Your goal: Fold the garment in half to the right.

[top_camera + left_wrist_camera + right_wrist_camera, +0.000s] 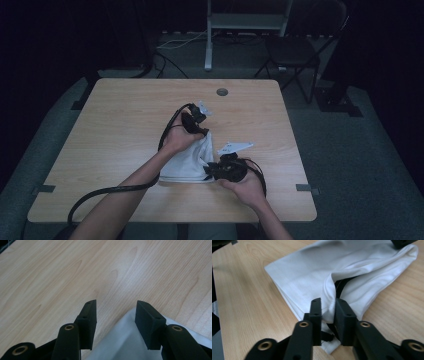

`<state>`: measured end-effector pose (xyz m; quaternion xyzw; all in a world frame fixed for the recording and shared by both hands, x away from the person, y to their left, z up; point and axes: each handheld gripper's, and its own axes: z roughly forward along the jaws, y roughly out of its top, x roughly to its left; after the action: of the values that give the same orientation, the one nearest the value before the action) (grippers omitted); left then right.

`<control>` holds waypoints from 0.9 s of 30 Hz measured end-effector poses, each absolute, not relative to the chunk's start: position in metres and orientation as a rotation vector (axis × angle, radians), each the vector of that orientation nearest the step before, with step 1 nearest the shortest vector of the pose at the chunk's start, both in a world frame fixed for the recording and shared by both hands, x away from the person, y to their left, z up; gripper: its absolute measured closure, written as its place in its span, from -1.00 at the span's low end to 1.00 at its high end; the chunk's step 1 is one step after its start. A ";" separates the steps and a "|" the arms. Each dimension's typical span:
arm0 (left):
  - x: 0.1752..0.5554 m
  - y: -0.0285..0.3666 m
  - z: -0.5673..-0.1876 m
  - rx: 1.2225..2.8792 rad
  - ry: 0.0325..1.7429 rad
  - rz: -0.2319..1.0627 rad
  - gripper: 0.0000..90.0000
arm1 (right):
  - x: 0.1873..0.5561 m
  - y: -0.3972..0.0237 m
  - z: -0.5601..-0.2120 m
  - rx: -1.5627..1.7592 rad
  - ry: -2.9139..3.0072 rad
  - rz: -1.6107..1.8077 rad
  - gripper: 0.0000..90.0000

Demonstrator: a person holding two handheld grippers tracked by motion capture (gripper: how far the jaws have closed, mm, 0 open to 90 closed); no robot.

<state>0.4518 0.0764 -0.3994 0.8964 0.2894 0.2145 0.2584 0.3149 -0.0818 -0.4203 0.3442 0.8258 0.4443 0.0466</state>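
High view: a white cloth [187, 162] lies folded near the middle of a wooden table [110, 130], between two hand-held grippers. The left gripper [196, 122] sits at the cloth's far corner; in its own view its jaws stand apart over that corner, pads clear of it. The right gripper [328, 315] pinches a raised fold at the cloth's near edge, jaws pressed on fabric.

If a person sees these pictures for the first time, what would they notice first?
A white cloth lies folded near the middle of the wooden table, bright in the dark room. The right hand-held gripper pinches a fold at its edge, while the left hand-held gripper stands open over its far corner.
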 end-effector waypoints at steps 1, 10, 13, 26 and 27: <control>0.452 0.076 -0.401 2.433 0.784 0.583 0.15 | 0.315 -0.083 -0.421 1.049 2.523 1.351 0.81; 0.452 0.073 -0.408 2.444 0.761 0.610 0.15 | 0.310 -0.094 -0.421 1.097 2.532 1.330 0.89; 0.451 0.073 -0.408 2.441 0.760 0.612 0.15 | 0.309 -0.096 -0.424 1.102 2.548 1.309 0.88; 0.452 0.072 -0.410 2.450 0.757 0.619 0.15 | 0.302 -0.093 -0.432 1.079 2.606 1.220 0.84; 0.452 0.072 -0.410 2.450 0.757 0.619 0.15 | 0.302 -0.093 -0.432 1.071 2.608 1.215 0.84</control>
<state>0.4524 0.0722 -0.4097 0.8995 0.2780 0.2271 0.2492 0.3019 -0.0932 -0.4321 0.3486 0.8490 0.3954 0.0357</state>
